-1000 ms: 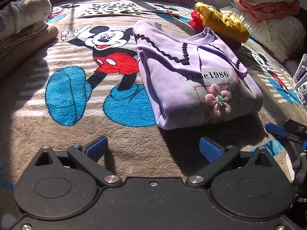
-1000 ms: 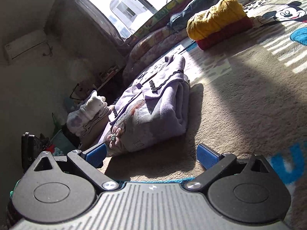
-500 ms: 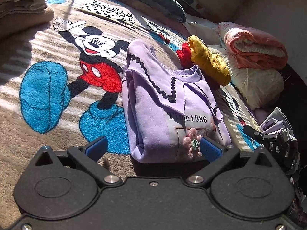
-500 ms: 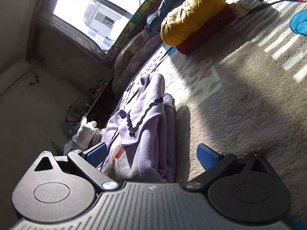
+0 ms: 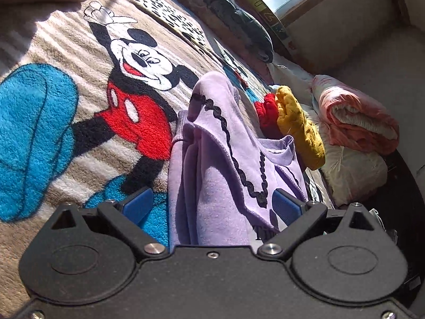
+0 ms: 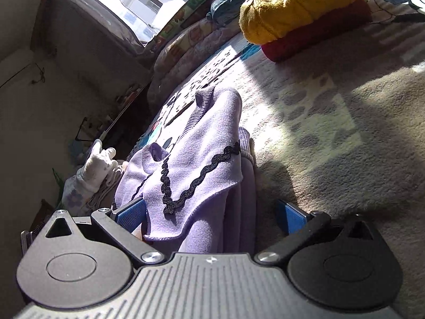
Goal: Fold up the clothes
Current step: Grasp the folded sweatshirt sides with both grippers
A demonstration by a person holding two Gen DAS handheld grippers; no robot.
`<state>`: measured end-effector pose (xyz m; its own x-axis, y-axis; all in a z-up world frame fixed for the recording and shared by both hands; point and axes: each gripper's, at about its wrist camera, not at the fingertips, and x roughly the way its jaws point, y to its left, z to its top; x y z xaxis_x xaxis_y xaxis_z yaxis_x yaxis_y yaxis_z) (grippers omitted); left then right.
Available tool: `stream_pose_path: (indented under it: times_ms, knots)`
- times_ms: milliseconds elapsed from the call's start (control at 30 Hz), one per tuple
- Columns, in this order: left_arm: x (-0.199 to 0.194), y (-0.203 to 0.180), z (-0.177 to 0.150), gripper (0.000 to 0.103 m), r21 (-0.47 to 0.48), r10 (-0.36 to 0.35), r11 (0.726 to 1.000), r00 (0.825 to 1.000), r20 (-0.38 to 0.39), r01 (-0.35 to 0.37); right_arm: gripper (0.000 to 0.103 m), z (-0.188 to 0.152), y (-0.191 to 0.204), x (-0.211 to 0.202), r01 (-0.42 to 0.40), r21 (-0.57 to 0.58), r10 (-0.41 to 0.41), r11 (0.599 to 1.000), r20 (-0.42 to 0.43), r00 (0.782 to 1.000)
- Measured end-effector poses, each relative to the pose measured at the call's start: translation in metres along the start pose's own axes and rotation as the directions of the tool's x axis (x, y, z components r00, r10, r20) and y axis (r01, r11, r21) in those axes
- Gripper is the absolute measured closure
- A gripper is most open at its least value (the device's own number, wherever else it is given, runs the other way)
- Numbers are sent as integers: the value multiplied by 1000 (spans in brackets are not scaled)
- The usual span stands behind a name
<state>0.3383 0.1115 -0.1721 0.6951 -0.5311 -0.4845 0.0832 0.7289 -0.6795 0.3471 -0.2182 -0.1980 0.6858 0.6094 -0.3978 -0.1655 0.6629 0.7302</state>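
I've brought both grippers forward since a second ago; the folded purple sweater (image 5: 220, 175) on the blanket (image 5: 66, 138) now sits between the spread left gripper (image 5: 212, 206) and spread right gripper (image 6: 209, 212).

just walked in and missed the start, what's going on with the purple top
A person is folding clothes on a cartoon-mouse blanket with a handheld gripper in each hand. The folded lavender sweatshirt with black wavy trim lies between the open jaws of both the left gripper and the right gripper, one at each side; neither has closed on it. A folded yellow garment sits on a red one farther back.
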Motion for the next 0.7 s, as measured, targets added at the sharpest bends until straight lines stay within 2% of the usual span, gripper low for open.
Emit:
stream_pose_path:
  times_ms: [33, 67, 133, 200, 267, 367, 467, 533, 600, 633, 667, 700]
  knots:
    - [2, 0, -1, 15, 9, -2, 1000, 1000, -1, 2, 8, -2, 0, -1, -10, 2, 10, 1000, 0, 1000]
    - [4, -1, -2, 19, 14, -8, 1000, 1000, -4, 8, 18, -4, -1, -2, -21, 3, 21, 1000, 1, 1000]
    - [7, -3, -4, 22, 20, -11, 1000, 1000, -5, 11, 29, -9, -1, -3, -34, 5, 34, 999, 0, 999]
    - [9, -4, -4, 28, 19, -15, 1000, 1000, -11, 15, 32, -10, 0, -3, -36, 10, 35, 999, 6, 999]
    - [9, -3, -5, 39, 4, -25, 1000, 1000, -10, 25, 43, -10, -1, -3, -48, 32, 48, 998, 8, 999]
    - [7, -4, -8, 53, -15, -43, 999, 999, -6, 43, 53, -11, -4, -6, -76, 82, 74, 994, 18, 997]
    - [1, -6, -9, 57, -44, -60, 997, 998, -9, 59, 58, -14, -1, -17, -114, 173, 109, 978, 38, 993]
    - [-15, -7, -12, 58, -93, -79, 993, 997, -24, 77, 58, -20, 8, -37, -149, 215, 139, 965, 58, 989]
    - [-34, -6, -20, 58, -132, -97, 987, 995, -29, 93, 58, -31, 9, -46, -100, 181, 94, 978, 42, 995]
    - [-43, -5, -25, 56, -149, -98, 985, 995, -32, 92, 46, -36, 9, -50, -76, 164, 71, 984, 35, 997]
    - [-48, -4, -30, 45, -130, -76, 989, 997, -33, 71, 20, -41, 9, -54, -52, 147, 48, 988, 29, 998]
    - [-49, -3, -34, 37, -95, -48, 995, 998, -44, 44, 15, -46, 6, -58, -51, 143, 45, 988, 44, 998]
